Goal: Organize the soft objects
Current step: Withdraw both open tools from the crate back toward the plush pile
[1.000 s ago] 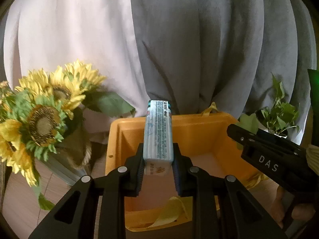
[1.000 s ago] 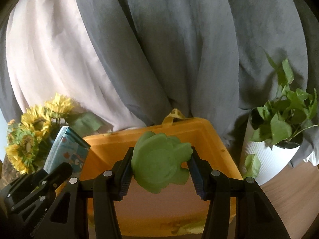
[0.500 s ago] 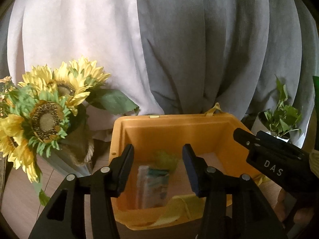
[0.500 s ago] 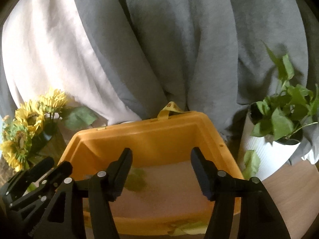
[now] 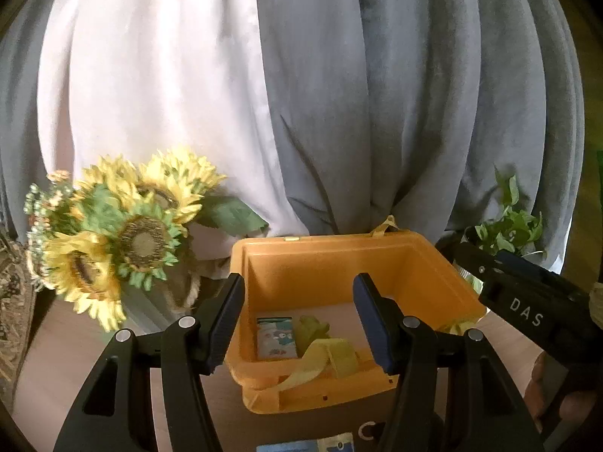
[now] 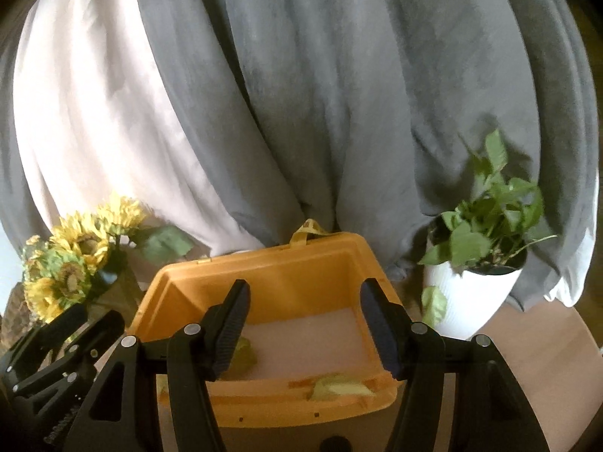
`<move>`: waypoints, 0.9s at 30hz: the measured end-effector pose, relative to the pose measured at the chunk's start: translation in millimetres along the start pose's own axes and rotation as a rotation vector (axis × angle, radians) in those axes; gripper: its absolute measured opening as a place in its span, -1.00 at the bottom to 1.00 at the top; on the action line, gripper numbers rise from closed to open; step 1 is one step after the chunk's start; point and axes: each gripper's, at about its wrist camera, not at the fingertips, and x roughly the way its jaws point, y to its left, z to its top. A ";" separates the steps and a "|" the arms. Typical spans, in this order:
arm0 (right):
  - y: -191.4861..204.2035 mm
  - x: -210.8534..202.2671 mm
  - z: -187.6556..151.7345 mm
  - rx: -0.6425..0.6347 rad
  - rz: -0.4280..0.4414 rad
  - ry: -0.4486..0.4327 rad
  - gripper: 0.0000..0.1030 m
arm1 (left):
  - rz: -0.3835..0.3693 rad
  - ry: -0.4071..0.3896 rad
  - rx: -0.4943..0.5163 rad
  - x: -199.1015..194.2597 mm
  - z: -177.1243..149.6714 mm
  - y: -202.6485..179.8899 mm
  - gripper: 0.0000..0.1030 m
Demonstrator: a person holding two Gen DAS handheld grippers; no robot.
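An orange bin stands in front of both grippers. A blue and white tissue pack lies flat on its floor, with a green soft toy next to it and a yellow strap draped over the near rim. My left gripper hovers above the bin's near side, its jaws opening with nothing between them. In the right wrist view my right gripper hangs open and empty over the same bin. The green toy shows partly behind its left finger.
Artificial sunflowers stand left of the bin, and a potted plant in a white pot stands to its right. Grey and white curtains hang close behind. Another pack peeks in at the bottom edge of the left view.
The left gripper let go of the tissue pack and the right gripper let go of the green toy. Both items now lie in the bin. Both grippers drew back and rose.
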 end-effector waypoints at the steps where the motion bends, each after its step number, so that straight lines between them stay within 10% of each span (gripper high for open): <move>1: 0.5 -3.2 0.3 0.002 0.000 -0.004 0.20 | 0.001 -0.005 0.002 -4.6 0.0 -0.3 0.15; 27: 9.3 -114.7 -29.4 0.003 -0.010 -0.068 0.20 | 0.013 -0.038 0.012 -111.3 -28.2 -2.6 0.23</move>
